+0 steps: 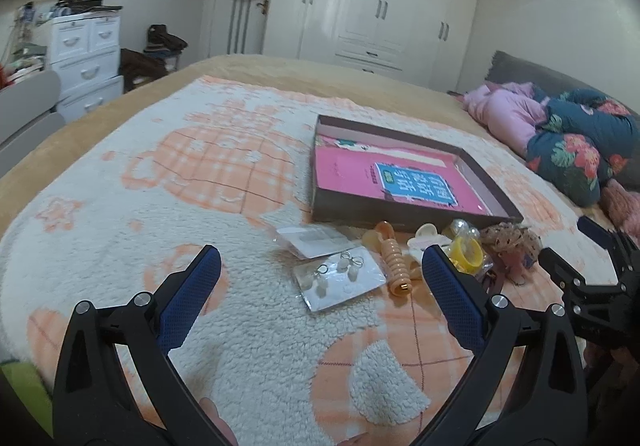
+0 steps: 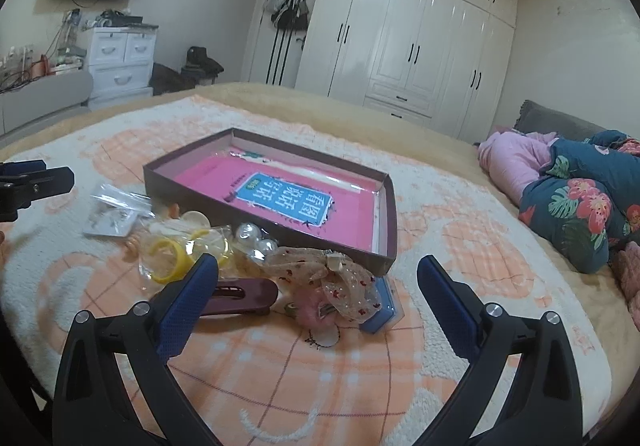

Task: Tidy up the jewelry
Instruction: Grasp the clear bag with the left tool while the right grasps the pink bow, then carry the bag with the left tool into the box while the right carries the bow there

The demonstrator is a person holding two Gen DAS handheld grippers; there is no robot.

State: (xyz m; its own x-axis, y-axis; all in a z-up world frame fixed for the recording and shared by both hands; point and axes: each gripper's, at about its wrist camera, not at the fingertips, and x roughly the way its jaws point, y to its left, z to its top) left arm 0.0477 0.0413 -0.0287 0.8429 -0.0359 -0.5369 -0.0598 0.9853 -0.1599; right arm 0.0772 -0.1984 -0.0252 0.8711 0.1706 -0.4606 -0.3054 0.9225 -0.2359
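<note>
Bed blanket (image 1: 120, 230) held loose jewelry | box (image 2: 384, 214) empty | left claw (image 1: 320, 278), right claw (image 2: 316, 286) both gaped, empty | step: first pick pending | next: close on hair bow (image 2: 344, 278).

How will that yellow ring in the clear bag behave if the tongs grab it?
The yellow ring looks rigid, but its glossy clear bag would probably slip and crinkle. It looks light, so it may drag the pearl beads touching it.
</note>
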